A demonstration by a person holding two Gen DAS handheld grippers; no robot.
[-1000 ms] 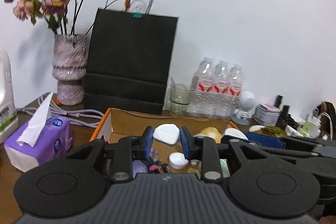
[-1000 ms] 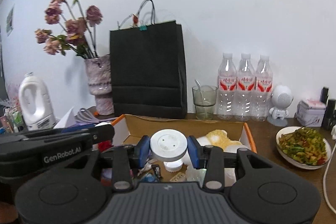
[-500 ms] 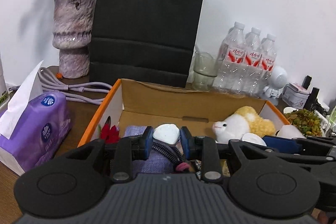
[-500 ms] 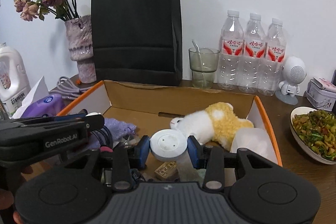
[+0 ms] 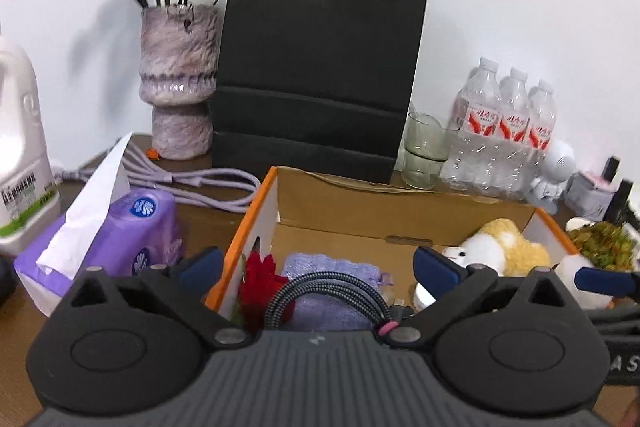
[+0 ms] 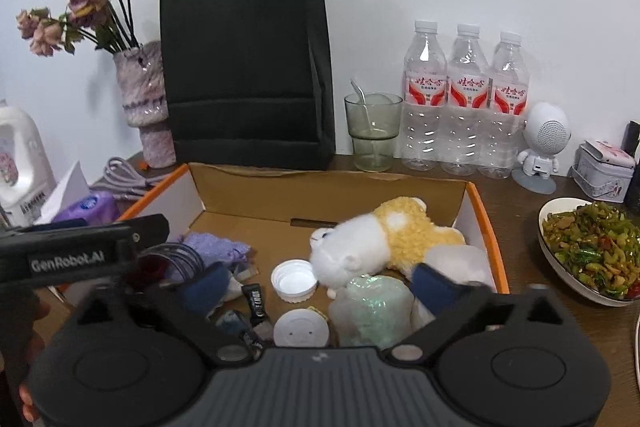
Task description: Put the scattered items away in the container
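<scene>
A cardboard box with an orange rim (image 5: pixel 256 211) (image 6: pixel 482 211) holds the gathered items. My left gripper (image 5: pixel 318 265) hangs over its left end, jaws opening wide with nothing gripped. Below it lie a red flower (image 5: pixel 260 279), a purple cloth (image 5: pixel 324 265) and a braided cable (image 5: pixel 320 291). My right gripper (image 6: pixel 322 285) is over the box's near side, jaws also opening wide and empty. A white round disc (image 6: pixel 301 327) lies loose in the box beneath it, beside a white cap (image 6: pixel 294 281), a shimmering pouch (image 6: pixel 372 307) and a plush toy (image 6: pixel 380 243) (image 5: pixel 500 251).
A black paper bag (image 6: pixel 240 67) and a vase of dried flowers (image 5: pixel 178 83) stand behind the box. A tissue pack (image 5: pixel 120 239) and a white jug (image 5: pixel 20 147) sit to the left. A glass (image 6: pixel 372 135), water bottles (image 6: pixel 464 99) and a dish of food (image 6: pixel 588 247) are on the right.
Both grippers have opened wide. The white disc has dropped from the right gripper into the box. The small white piece has left the left gripper's jaws.
</scene>
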